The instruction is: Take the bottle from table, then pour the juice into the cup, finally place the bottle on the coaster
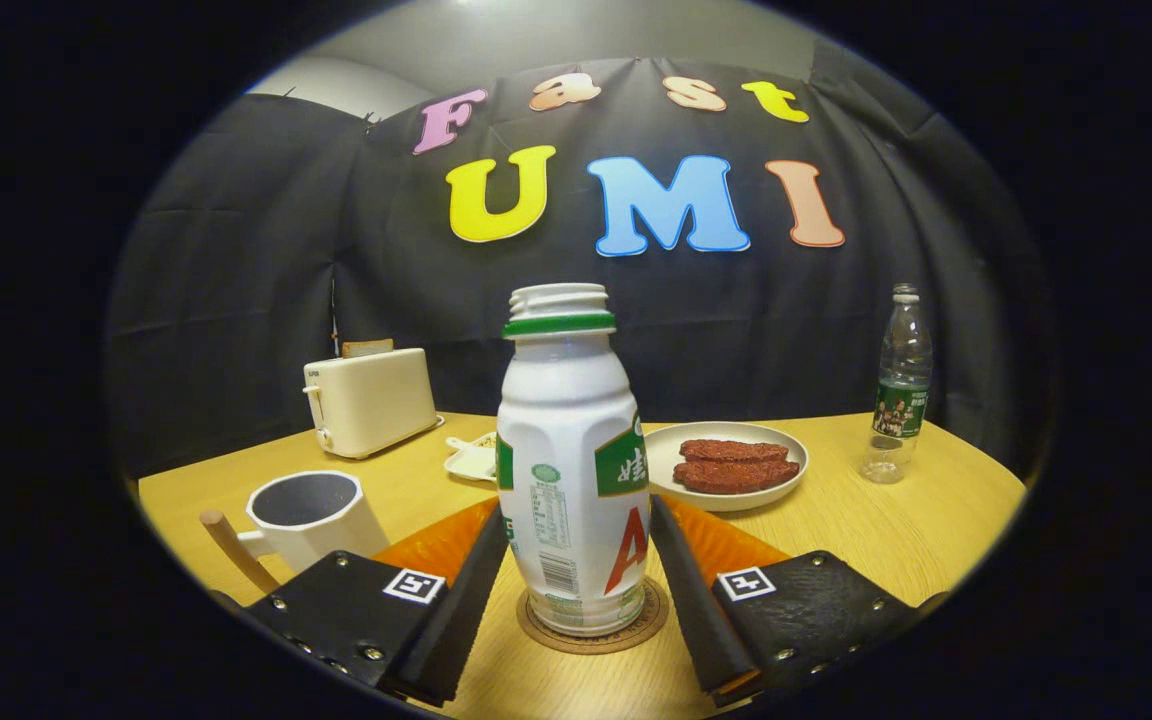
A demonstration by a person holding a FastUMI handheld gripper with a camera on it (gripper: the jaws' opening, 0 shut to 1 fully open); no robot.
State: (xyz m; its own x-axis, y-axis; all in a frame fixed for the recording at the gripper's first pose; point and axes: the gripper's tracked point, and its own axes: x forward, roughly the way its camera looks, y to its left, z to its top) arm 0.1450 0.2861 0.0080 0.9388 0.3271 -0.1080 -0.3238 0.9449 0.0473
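A white juice bottle [571,470] with a green neck ring and no cap stands upright on a round brown coaster [591,632] on the wooden table. My gripper [576,505] has one finger on each side of the bottle, and both fingertips [488,545] press against its lower body. The white cup [311,510] with a wooden handle stands to the left, beside the left finger, and its inside looks dark.
An orange mat [731,545] lies just behind the bottle. Beyond it are a plate [676,445] with brown slices, a small white dish [473,458] and a cream toaster [369,400]. A clear water bottle [901,385] stands far right on the table [886,530].
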